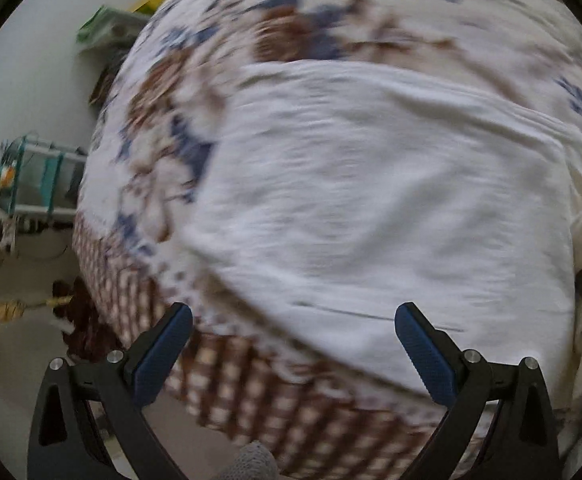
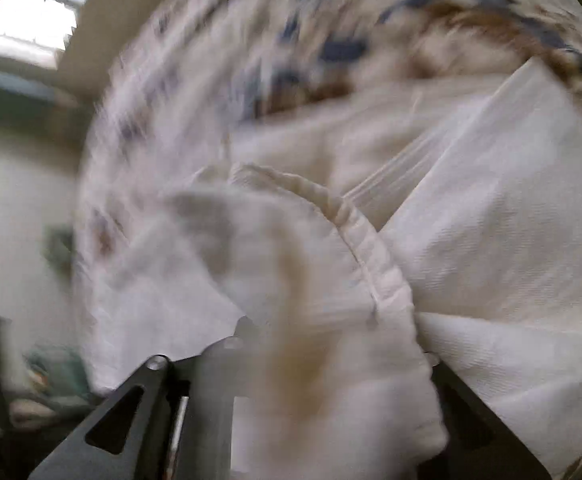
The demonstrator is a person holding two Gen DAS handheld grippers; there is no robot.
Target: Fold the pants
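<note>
The white pants lie spread on a bed with a floral blue and brown cover. My left gripper is open and empty, its blue pads just above the near edge of the pants. In the right wrist view the pants are bunched and lifted, with a gathered waistband hem draped over my right gripper. The right fingers are hidden under the cloth and appear closed on it. Both views are blurred by motion.
The bed's side has a brown checked border. Left of the bed stand a shelf with green items, a teal rack and clutter on the floor. A window shows at the upper left of the right wrist view.
</note>
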